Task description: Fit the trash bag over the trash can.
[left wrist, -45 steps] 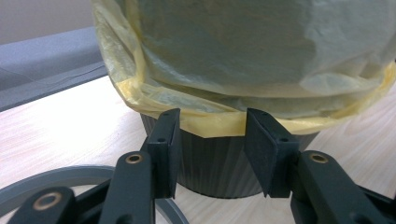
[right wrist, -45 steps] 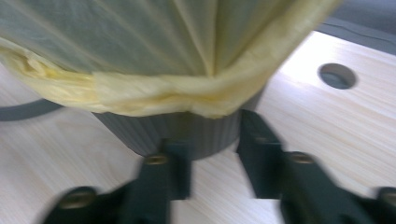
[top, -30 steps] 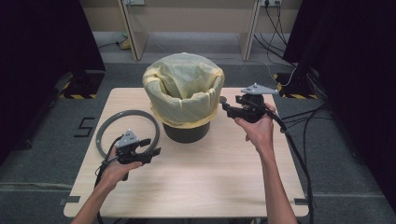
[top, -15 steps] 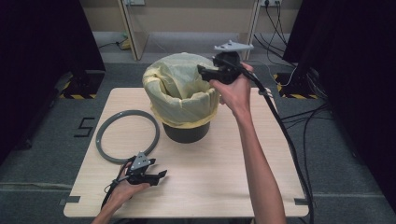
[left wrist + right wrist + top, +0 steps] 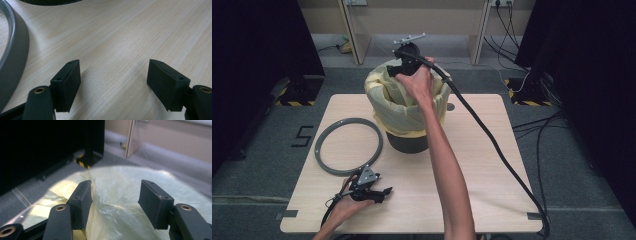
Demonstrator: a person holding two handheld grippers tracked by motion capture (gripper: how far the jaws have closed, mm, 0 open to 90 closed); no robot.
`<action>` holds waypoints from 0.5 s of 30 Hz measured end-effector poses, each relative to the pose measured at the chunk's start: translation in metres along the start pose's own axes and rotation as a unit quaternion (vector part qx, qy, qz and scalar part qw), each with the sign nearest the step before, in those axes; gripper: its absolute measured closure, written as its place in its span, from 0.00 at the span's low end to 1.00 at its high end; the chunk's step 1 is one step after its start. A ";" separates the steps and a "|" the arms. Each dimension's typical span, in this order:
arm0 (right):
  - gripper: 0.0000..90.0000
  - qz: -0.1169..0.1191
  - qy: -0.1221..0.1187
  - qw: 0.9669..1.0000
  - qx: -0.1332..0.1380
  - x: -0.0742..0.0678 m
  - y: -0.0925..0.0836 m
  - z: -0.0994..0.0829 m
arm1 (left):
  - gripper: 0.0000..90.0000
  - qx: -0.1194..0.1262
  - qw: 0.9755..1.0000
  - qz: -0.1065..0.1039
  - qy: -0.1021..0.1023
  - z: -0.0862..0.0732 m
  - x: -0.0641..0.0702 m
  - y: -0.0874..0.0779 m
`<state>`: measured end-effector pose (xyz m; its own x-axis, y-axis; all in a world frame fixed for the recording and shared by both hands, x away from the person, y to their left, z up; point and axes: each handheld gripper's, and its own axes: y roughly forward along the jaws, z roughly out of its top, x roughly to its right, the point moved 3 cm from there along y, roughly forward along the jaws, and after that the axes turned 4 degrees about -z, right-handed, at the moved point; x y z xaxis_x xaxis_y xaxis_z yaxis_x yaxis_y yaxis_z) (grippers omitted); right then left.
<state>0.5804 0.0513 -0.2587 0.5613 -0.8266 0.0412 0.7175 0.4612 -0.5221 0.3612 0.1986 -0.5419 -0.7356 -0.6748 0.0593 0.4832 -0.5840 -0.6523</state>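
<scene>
A dark bin [image 5: 409,142] lined with a yellow bag [image 5: 402,112] stands at the back middle of the wooden table [image 5: 492,165]. A grey ring [image 5: 318,152] lies flat to its left. My right gripper [image 5: 393,70] hovers over the bin's far rim; its jaws are open and have just been closing a little. In the right gripper view the bag [image 5: 112,207] shows in the gap of that gripper [image 5: 115,187], unpinched. My left gripper [image 5: 384,192] sits low at the table's front left, just below the ring. Its jaws [image 5: 113,65] have just been opening, with nothing between them and the ring [image 5: 15,50] beside them.
The right gripper's black cable [image 5: 492,145] trails across the table's right half to its front right corner. Dark curtains flank both sides. Loose cables [image 5: 542,120] lie on the grey floor at the right, and wooden furniture legs [image 5: 477,30] stand behind the table.
My right hand has swung from the bin's right side up and back to above its far rim. My left hand has dropped from the ring's edge to the table's front.
</scene>
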 end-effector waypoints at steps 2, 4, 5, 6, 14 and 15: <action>0.49 0.001 0.005 0.999 -0.031 -0.001 0.016 -0.007 | 0.29 0.000 1.000 -0.001 0.000 0.000 0.000 0.000; 0.50 -0.005 0.003 0.999 -0.052 -0.001 0.027 -0.012 | 0.29 0.000 1.000 -0.001 0.000 0.000 0.000 0.000; 0.50 -0.007 -0.001 0.998 -0.068 -0.001 0.033 -0.016 | 0.29 0.000 1.000 -0.001 0.000 0.000 0.000 0.000; 0.50 -0.008 -0.003 0.997 -0.076 -0.001 0.036 -0.019 | 0.29 0.000 1.000 -0.001 0.000 0.000 0.000 0.000; 0.48 -0.013 -0.019 0.990 -0.137 -0.003 0.059 -0.037 | 0.30 0.000 1.000 0.000 0.001 0.000 0.001 0.000; 0.48 -0.013 -0.020 0.990 -0.139 -0.003 0.060 -0.037 | 0.30 0.000 1.000 0.000 0.001 0.000 0.001 0.000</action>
<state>0.6062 0.0691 -0.3217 0.5649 -0.8204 0.0886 0.5939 0.3298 -0.7338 0.3600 0.1984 -0.5419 -0.7373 -0.6731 0.0580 0.4825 -0.5847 -0.6521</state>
